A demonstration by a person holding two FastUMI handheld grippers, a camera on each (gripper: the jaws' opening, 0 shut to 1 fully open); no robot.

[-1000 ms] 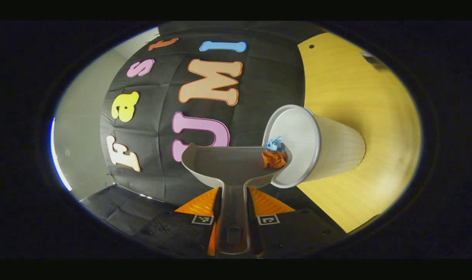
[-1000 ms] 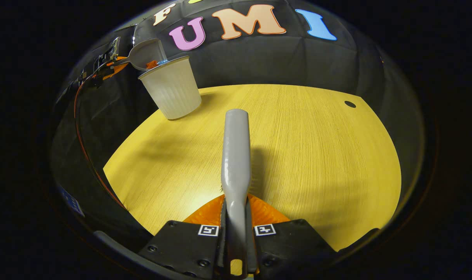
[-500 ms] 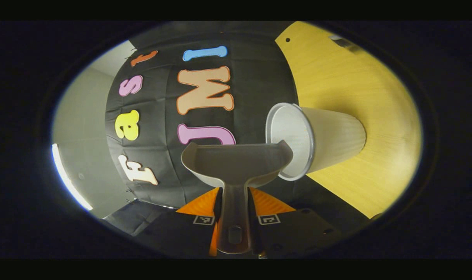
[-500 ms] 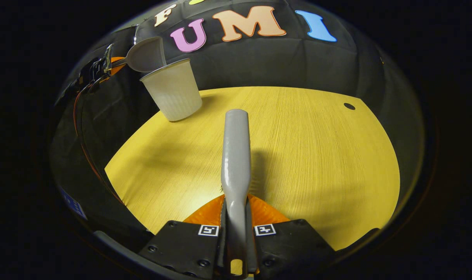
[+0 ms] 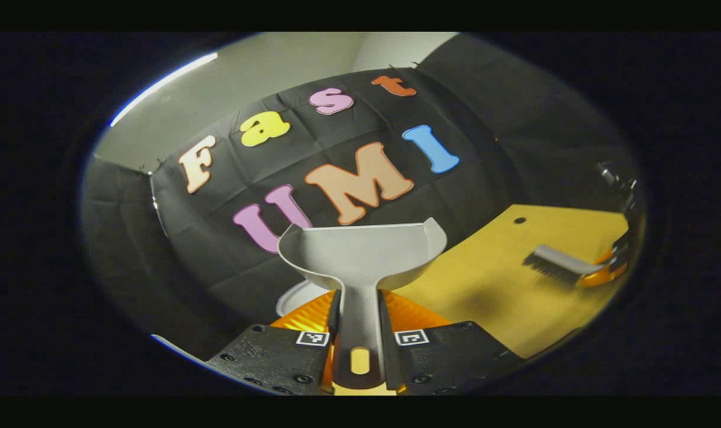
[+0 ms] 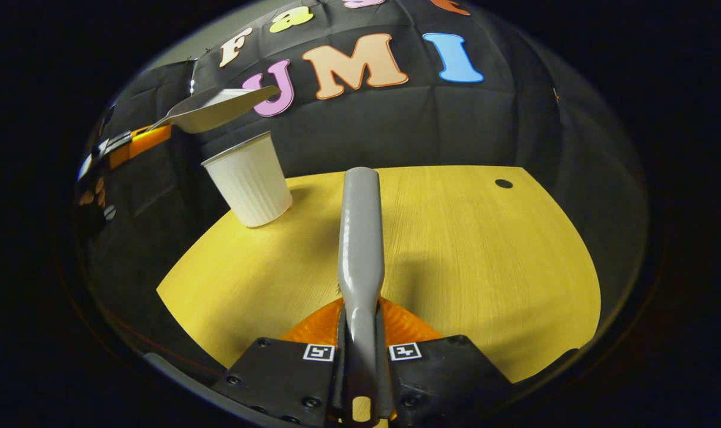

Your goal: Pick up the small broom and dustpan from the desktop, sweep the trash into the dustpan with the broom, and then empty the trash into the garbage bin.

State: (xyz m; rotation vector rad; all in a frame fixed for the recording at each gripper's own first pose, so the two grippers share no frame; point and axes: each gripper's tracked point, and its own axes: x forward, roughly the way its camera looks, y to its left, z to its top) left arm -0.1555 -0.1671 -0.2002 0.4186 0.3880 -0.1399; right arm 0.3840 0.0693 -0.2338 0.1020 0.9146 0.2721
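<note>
My left gripper (image 5: 359,309) is shut on the handle of a grey dustpan (image 5: 363,252), held level in the air with nothing in its scoop. The rim of the white ribbed garbage bin (image 5: 295,296) peeks out below the pan. In the right gripper view the dustpan (image 6: 217,110) hovers above and left of the bin (image 6: 248,179), which stands upright at the table's far left corner. My right gripper (image 6: 360,333) is shut on the grey broom (image 6: 360,238), held low over the yellow table (image 6: 485,267). The broom (image 5: 553,261), bristles down, also lies at the right of the left gripper view.
The yellow wooden table (image 5: 497,285) has a small dark hole (image 6: 503,183) near its far right edge. Black cloth walls close in behind and to the left of the table.
The dustpan tipped over the bin and the orange and blue trash slid out. Since then my left gripper has rolled back level and lifted the pan above the bin. The broom has barely moved.
</note>
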